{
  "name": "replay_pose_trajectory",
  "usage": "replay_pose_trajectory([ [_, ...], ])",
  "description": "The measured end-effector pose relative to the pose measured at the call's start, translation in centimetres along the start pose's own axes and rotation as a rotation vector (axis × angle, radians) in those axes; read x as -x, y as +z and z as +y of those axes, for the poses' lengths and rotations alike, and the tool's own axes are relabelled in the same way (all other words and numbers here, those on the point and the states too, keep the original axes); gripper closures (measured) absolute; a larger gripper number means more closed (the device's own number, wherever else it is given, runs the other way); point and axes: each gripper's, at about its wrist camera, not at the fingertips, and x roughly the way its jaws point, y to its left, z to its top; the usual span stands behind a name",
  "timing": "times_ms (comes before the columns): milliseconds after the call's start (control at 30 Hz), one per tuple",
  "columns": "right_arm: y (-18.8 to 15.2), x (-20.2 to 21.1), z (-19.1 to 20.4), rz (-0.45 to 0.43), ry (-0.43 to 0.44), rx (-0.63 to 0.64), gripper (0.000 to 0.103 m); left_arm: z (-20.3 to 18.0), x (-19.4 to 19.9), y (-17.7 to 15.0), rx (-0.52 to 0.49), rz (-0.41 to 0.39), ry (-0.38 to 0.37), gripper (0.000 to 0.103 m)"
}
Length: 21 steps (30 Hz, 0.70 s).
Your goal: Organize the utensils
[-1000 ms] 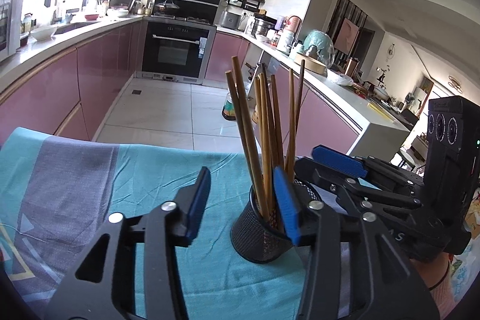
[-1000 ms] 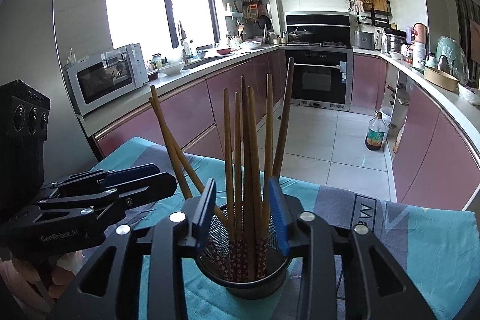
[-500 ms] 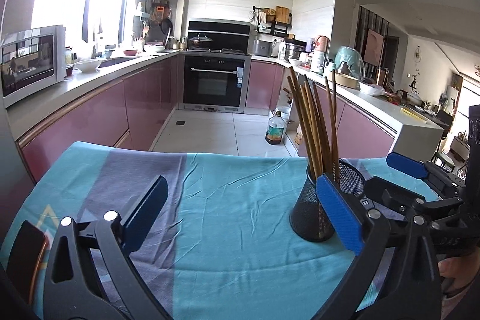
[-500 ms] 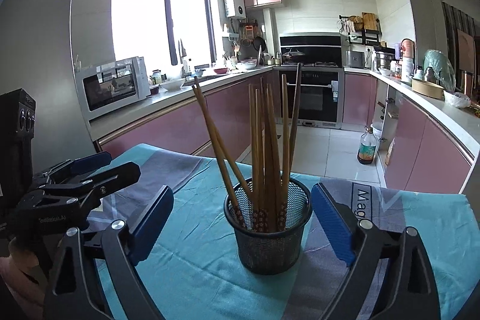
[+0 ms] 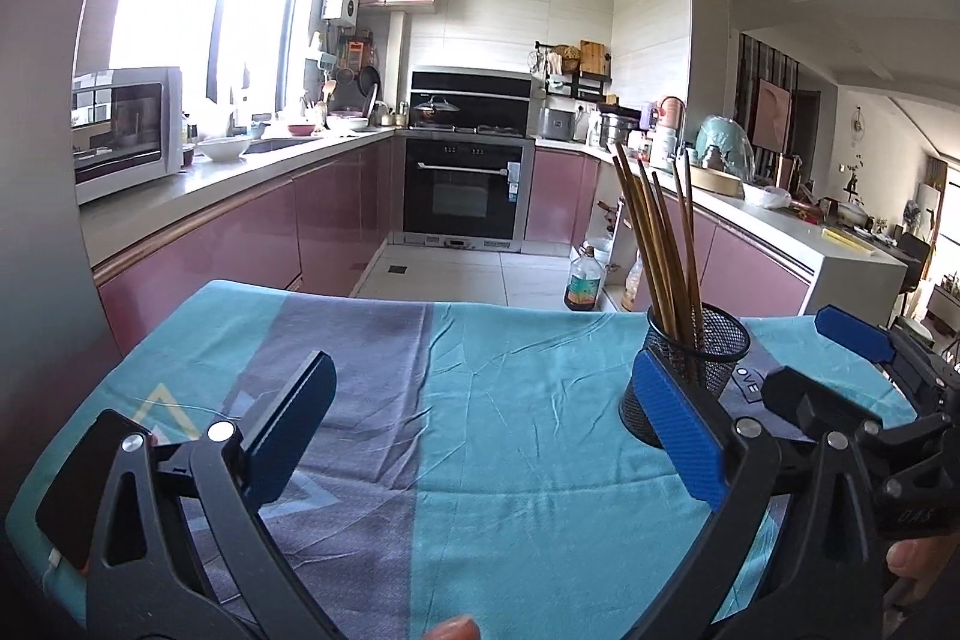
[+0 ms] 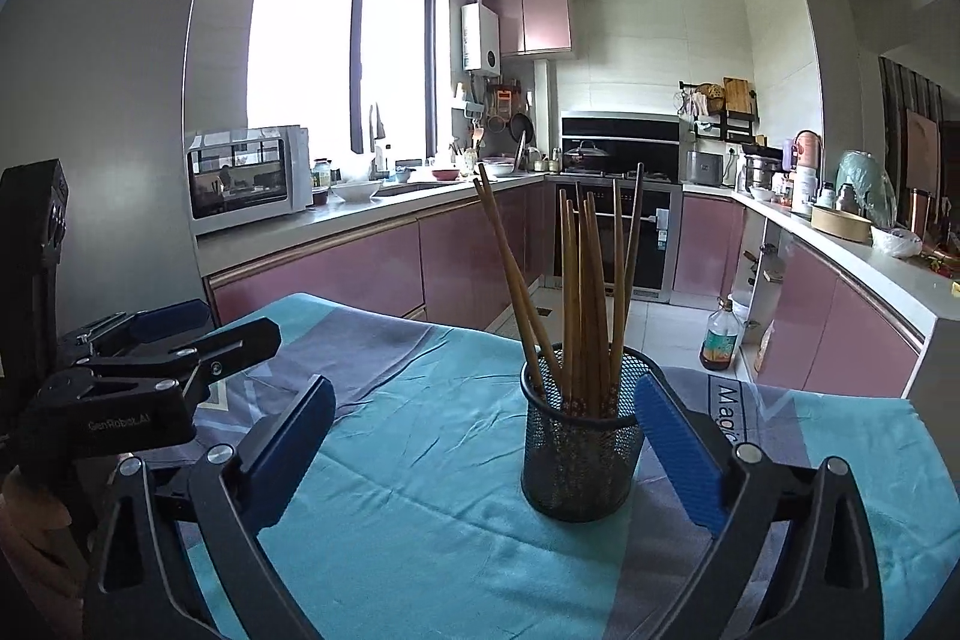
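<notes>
A black mesh holder full of several wooden chopsticks stands upright on the teal and grey tablecloth. My right gripper faces it with its jaws opening wide; the holder sits just ahead, near the right pad, untouched. My left gripper is open over bare cloth, and the holder with its chopsticks stands beyond its right finger. Each gripper appears in the other's view: the right gripper at the right edge, the left gripper at the left.
Beyond the table's far edge lies a tiled kitchen floor with an oil bottle. Pink cabinets line both sides, with a microwave on the left counter and an oven at the back. A person's fingertip shows at the bottom.
Both grippers opened wide and let go of the holder, then pulled back from it. The left gripper also swung left, so the holder now sits to its right.
</notes>
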Motion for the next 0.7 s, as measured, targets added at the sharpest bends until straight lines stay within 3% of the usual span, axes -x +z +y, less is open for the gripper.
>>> replay_pose_trajectory([
  [333, -0.7, 1.3, 1.4, -0.027, -0.012, -0.011, 0.006, -0.8, 2.4, 0.5, -0.009, -0.065, 0.012, 0.006],
  [700, -0.8, 1.8, 1.7, -0.041, -0.026, -0.013, 0.006, -0.7, 3.4, 0.3, -0.002, -0.062, 0.012, 0.006],
])
